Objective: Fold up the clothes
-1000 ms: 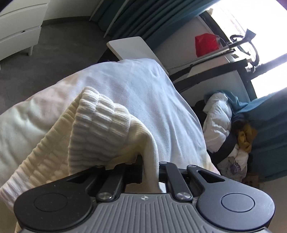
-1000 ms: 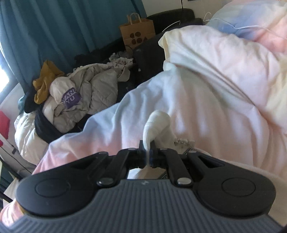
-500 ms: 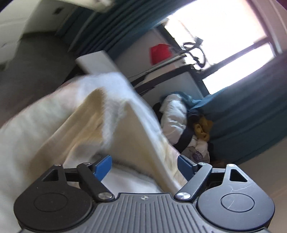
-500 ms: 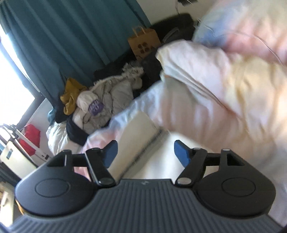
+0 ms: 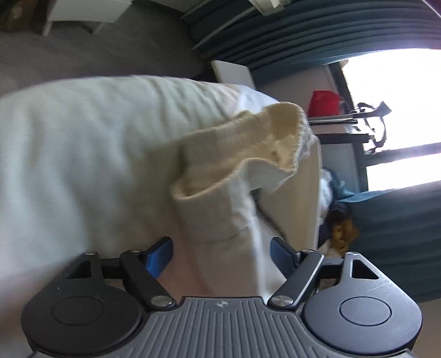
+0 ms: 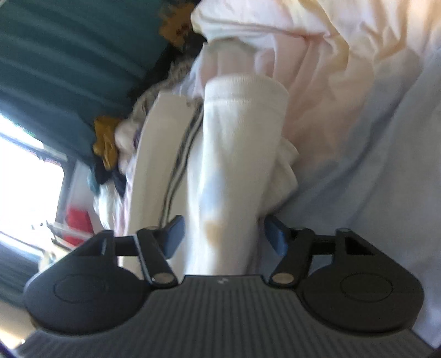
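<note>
A cream ribbed knit garment (image 5: pixel 237 165) lies on the white bedding (image 5: pixel 82 154). Its open ribbed cuff points toward the window. My left gripper (image 5: pixel 222 254) is open, and a fold of the garment lies between its blue pads (image 5: pixel 161 254) without being pinched. In the right wrist view the same garment shows as a long cream sleeve (image 6: pixel 237 154) with a dark striped edge beside it. My right gripper (image 6: pixel 223 234) is open with the sleeve running between its spread pads (image 6: pixel 173 234).
Crumpled pink-white duvet (image 6: pixel 344 68) lies beyond the sleeve. A heap of clothes with a mustard item (image 6: pixel 106 143) sits by teal curtains (image 6: pixel 55 55). A red bag (image 5: pixel 323 103) and a metal rack stand near the bright window. Grey floor and white furniture (image 5: pixel 88 13) lie far left.
One second ago both grippers were shut on the knit garment. They opened about half a second ago and both have since swung to a new angle over it.
</note>
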{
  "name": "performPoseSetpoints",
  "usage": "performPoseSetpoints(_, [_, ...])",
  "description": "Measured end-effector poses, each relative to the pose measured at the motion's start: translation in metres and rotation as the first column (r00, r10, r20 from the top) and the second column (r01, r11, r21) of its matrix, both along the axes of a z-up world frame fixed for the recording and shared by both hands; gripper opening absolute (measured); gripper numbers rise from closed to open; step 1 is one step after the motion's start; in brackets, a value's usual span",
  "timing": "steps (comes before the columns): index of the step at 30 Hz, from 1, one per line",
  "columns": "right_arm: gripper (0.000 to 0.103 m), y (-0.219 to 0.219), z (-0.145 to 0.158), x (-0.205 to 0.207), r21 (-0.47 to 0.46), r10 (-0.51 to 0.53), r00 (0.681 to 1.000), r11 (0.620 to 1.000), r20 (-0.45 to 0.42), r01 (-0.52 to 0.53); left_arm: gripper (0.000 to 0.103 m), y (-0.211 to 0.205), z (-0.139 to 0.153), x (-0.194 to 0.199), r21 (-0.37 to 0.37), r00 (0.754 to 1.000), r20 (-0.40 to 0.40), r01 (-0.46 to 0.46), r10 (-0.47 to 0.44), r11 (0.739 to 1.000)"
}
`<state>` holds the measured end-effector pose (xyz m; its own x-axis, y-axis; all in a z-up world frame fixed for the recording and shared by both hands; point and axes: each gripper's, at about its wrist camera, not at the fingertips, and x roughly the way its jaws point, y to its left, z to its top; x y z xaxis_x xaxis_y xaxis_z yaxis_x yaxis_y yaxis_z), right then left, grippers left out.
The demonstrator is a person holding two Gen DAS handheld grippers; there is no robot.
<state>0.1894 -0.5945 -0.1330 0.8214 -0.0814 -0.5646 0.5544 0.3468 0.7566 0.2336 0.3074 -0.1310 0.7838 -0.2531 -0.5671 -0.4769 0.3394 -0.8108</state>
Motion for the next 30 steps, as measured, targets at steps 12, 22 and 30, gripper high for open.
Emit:
performPoseSetpoints(12, [0.018,0.002,0.029,0.023,-0.205,-0.058,0.997,0.978,-0.043,0.048,0.021,0.0,0.019,0.035,0.114,0.993,-0.091,-0.062,0.073,0.991])
performPoseSetpoints(22, [0.017,0.028,0.074,-0.053,-0.178,-0.031,0.999,0.983,0.027,0.036,0.018,0.035,0.099,-0.043,0.194,0.997,0.03,-0.072,0.067,0.978])
performPoseSetpoints(30, [0.017,0.06,0.01,-0.15,0.058,-0.086,0.996,0.995,-0.012,0.087,0.019,0.102,0.083,-0.138,0.191,0.998,-0.027,-0.054,0.06,0.98])
